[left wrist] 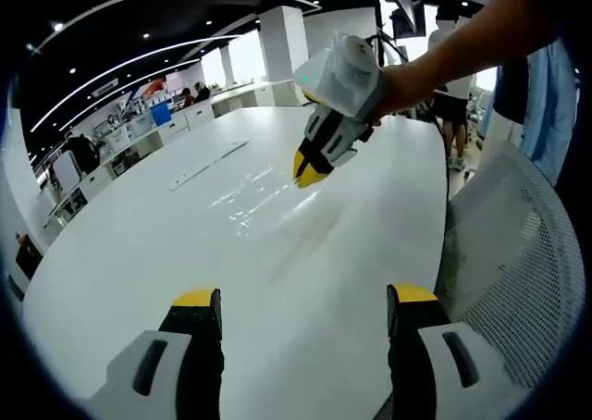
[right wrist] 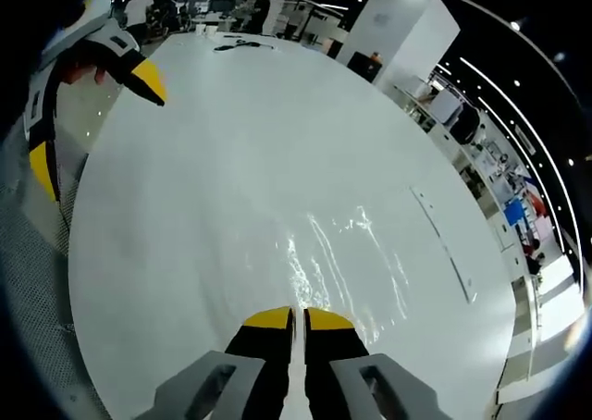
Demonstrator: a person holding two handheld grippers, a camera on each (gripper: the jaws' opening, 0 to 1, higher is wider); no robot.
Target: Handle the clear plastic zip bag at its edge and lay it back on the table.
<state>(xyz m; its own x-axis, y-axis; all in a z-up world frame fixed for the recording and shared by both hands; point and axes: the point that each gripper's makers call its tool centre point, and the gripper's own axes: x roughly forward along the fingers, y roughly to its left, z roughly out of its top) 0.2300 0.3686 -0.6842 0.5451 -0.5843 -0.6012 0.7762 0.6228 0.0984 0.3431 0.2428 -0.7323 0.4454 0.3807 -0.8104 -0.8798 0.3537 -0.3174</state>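
My left gripper [left wrist: 301,311] hung over the white table [left wrist: 139,253] with its yellow-tipped jaws spread wide apart and nothing between them. In the left gripper view, my right gripper [left wrist: 310,168] came in from about one o'clock, held in my hand [left wrist: 393,87], its jaw tips pinched together and pressed down at the near edge of the clear plastic zip bag [left wrist: 245,198]. The bag lay flat on the table towards twelve o'clock from my left jaws, showing mostly as faint glossy creases. A long, thin strip [left wrist: 208,164] lay further off at about eleven o'clock, apart from the bag. A mesh chair back [left wrist: 513,253] stood at three o'clock beside the table.

The right gripper view gave what the other could not: my right gripper [right wrist: 298,320] up close, its jaws drawn together with only a thin slit left, sitting at the bag's [right wrist: 342,263] edge. Whether the film was actually caught between them I could not tell. The bag's shiny wrinkles spread from the tips towards one o'clock. My left gripper [right wrist: 92,115] showed at ten o'clock, its jaws apart, and the strip [right wrist: 444,244] lay at about three o'clock.
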